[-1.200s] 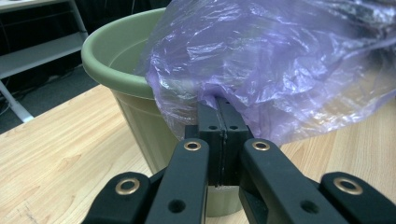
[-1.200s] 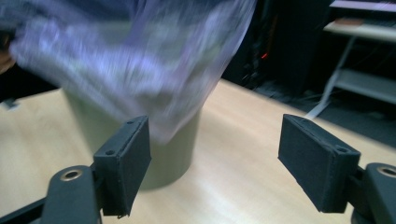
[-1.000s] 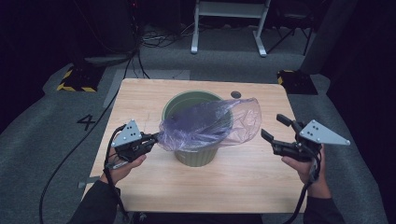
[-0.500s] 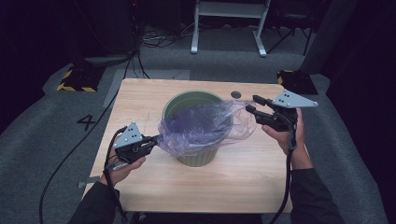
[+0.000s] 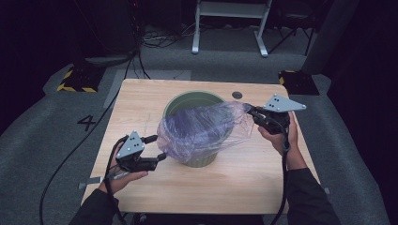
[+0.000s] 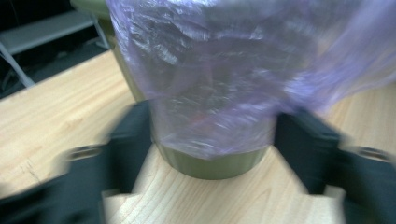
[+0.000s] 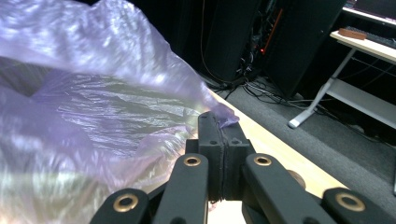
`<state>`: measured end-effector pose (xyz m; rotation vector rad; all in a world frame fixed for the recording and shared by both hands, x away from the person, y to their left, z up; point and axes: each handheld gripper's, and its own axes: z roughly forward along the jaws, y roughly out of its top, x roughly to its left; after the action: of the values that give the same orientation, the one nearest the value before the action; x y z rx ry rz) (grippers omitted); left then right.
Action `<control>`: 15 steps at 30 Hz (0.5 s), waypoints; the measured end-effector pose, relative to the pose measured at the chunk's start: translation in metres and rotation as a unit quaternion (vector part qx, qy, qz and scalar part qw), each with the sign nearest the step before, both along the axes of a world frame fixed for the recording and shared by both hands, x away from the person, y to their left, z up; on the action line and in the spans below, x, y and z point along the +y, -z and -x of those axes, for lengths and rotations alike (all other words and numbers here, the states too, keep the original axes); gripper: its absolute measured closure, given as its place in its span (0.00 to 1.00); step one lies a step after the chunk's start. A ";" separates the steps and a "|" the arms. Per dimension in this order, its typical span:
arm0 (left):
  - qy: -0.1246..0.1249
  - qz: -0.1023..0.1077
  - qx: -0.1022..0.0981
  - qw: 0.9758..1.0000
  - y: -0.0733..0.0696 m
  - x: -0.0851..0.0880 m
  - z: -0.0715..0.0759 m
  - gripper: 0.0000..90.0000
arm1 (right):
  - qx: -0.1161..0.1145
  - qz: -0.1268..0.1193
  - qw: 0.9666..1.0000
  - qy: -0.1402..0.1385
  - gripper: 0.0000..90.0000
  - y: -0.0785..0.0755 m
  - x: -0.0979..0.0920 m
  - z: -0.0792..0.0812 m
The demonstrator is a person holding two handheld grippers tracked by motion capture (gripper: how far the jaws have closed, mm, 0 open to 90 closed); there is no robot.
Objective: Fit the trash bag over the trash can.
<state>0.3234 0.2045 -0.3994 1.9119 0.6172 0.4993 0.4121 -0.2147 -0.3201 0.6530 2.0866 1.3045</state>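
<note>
Pale wood-grain table (image 5: 141,101), crinkly translucent purple bag (image 5: 202,129) over round green bin (image 5: 192,99)

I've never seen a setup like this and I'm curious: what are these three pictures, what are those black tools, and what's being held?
A person holds a hand-operated two-jaw tool in each hand. One camera looks down on the wooden table; the other two ride on the tools. A green bin stands there with a purple plastic bag draped over it. The right gripper has just closed and pinches the bag's edge. The left gripper has just opened; its jaws stand apart beside the bag, gripping nothing.
</note>
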 end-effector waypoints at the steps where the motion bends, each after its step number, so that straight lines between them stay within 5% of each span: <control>1: 0.005 0.003 -0.008 1.000 -0.003 0.002 0.005 0.24 | -0.003 0.000 1.000 0.000 1.00 0.000 0.000 0.001; 9: 0.035 0.018 -0.048 0.998 -0.026 0.010 0.037 0.17 | -0.002 -0.005 1.000 0.008 1.00 -0.001 -0.004 0.004; 15: 0.033 0.029 -0.065 0.997 -0.045 0.022 0.042 0.17 | -0.001 -0.009 1.000 0.011 1.00 -0.002 -0.006 0.003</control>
<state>0.2813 0.2265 -0.3545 1.8228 0.4786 0.5524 0.4093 -0.2207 -0.3179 0.6812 2.0630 1.3114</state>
